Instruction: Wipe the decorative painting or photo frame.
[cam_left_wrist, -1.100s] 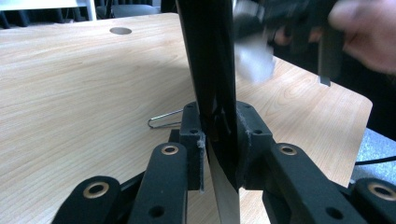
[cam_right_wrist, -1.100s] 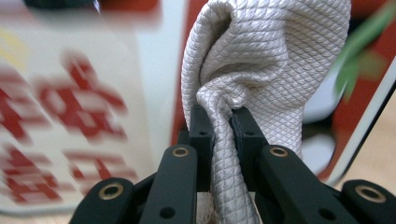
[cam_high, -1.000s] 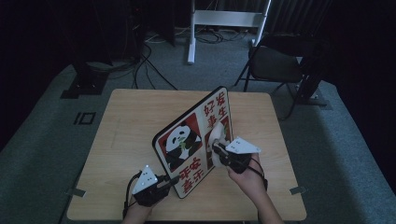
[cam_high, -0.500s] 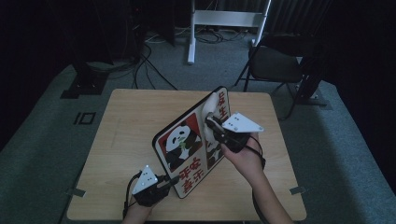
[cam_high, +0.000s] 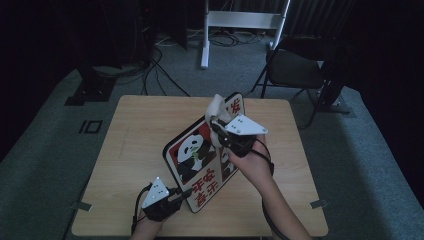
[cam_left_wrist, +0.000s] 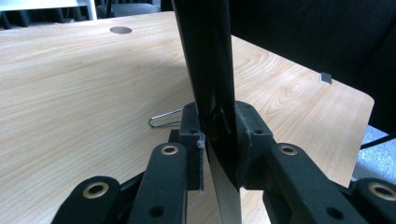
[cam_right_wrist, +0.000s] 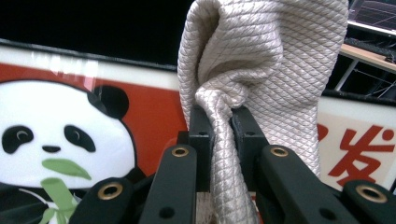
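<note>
High view | right gripper (cam_high: 216, 121) raised, pinching cloth (cam_high: 218, 106) | left gripper (cam_high: 186, 193) low, clamping panda board (cam_high: 200, 155)

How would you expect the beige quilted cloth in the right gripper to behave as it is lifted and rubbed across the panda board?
The cloth bunches and folds above the right gripper, so it is probably floppy and light. Its woven diamond texture suggests decent grip, so it is unlikely to slip out. It should mould to the panda board rather than push it.

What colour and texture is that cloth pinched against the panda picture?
The cloth is pale beige-white with a woven diamond pattern, clearest in the right gripper view.
</note>
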